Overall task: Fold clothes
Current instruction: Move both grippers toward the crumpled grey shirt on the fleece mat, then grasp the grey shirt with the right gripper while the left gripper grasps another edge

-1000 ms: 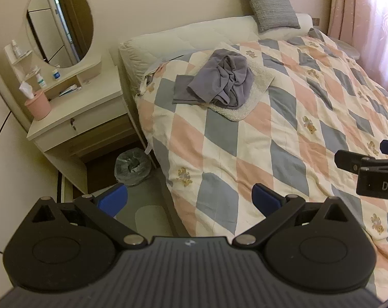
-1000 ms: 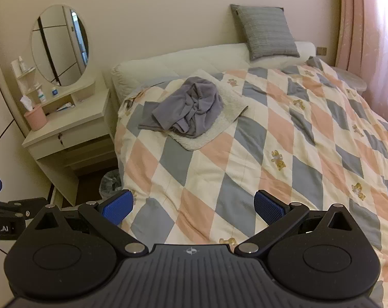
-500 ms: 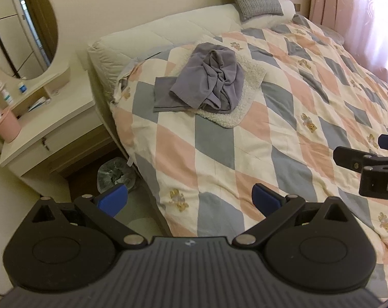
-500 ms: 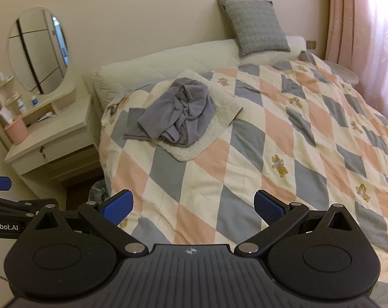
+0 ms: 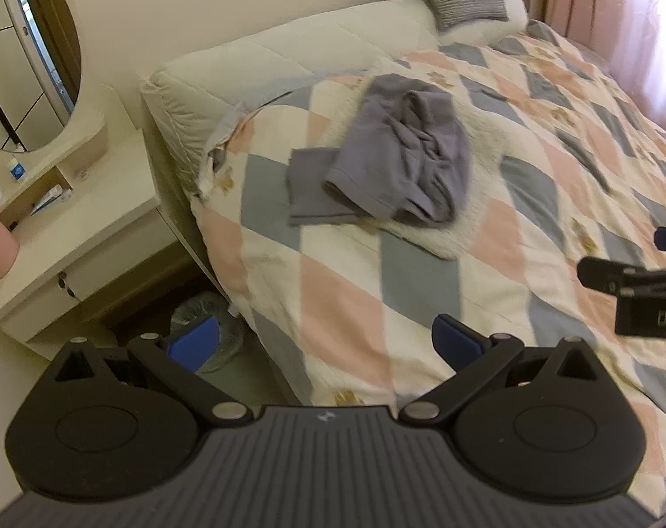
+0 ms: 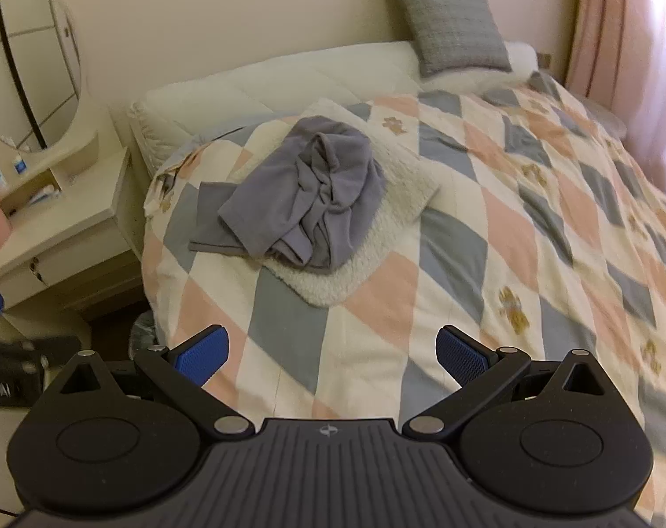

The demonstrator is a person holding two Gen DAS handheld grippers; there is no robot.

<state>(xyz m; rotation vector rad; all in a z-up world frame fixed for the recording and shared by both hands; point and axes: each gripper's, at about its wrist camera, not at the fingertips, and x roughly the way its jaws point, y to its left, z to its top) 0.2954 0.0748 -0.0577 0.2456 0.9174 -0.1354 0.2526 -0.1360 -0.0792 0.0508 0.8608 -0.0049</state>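
Holding both grippers, left (image 5: 326, 343) and right (image 6: 333, 354), spread empty short of the crumpled grey garment (image 6: 308, 196), we see the bin (image 5: 209, 323) only from the left wrist.

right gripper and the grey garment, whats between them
Only bare checked quilt and the fleecy white mat's near edge lie between the open right gripper and the crumpled grey garment, per right wrist view.

- The checked quilt (image 6: 487, 229) lies bare from the near bed edge up to the crumpled grey garment (image 6: 306, 202); nothing stands on that stretch.
- The garment rests on a white fleecy blanket (image 6: 403, 202), with open quilt to its right.
- To the left, a bedside table (image 5: 82, 224) stands just beside the bed.
- A lined bin (image 5: 209, 330) fills the floor gap between them.
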